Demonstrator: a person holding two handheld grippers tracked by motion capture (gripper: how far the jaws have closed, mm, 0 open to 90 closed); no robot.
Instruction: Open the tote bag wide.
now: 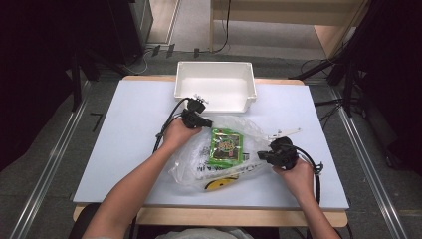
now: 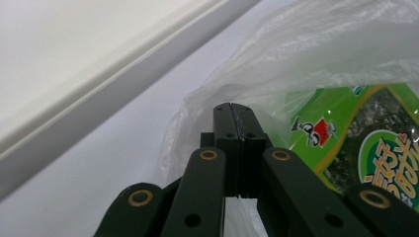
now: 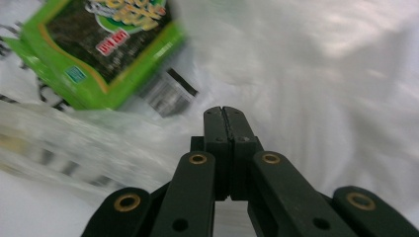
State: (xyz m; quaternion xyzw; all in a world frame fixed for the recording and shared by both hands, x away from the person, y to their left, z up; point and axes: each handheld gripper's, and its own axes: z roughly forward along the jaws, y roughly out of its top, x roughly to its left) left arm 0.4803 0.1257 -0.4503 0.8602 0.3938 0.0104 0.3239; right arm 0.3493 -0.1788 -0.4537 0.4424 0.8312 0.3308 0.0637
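A clear plastic bag (image 1: 195, 167) lies crumpled in the middle of the white table (image 1: 129, 144). Inside it sits a green seaweed snack packet (image 1: 226, 147), with something yellow (image 1: 219, 184) below it. My left gripper (image 1: 208, 123) is at the bag's upper left edge, its jaws pressed together on the film. My right gripper (image 1: 260, 156) pinches the bag's right side the same way. In the left gripper view the shut left gripper (image 2: 232, 106) has bag film (image 2: 321, 44) around it and the packet (image 2: 360, 143) just to the right. In the right gripper view the shut right gripper (image 3: 223, 109) rests on the bag (image 3: 321, 74), the packet (image 3: 104, 44) up left.
An empty white bin (image 1: 214, 64) stands at the table's far edge, right behind the left gripper; its wall (image 2: 99, 98) runs close by in the left gripper view. Black cables trail from both grippers across the table.
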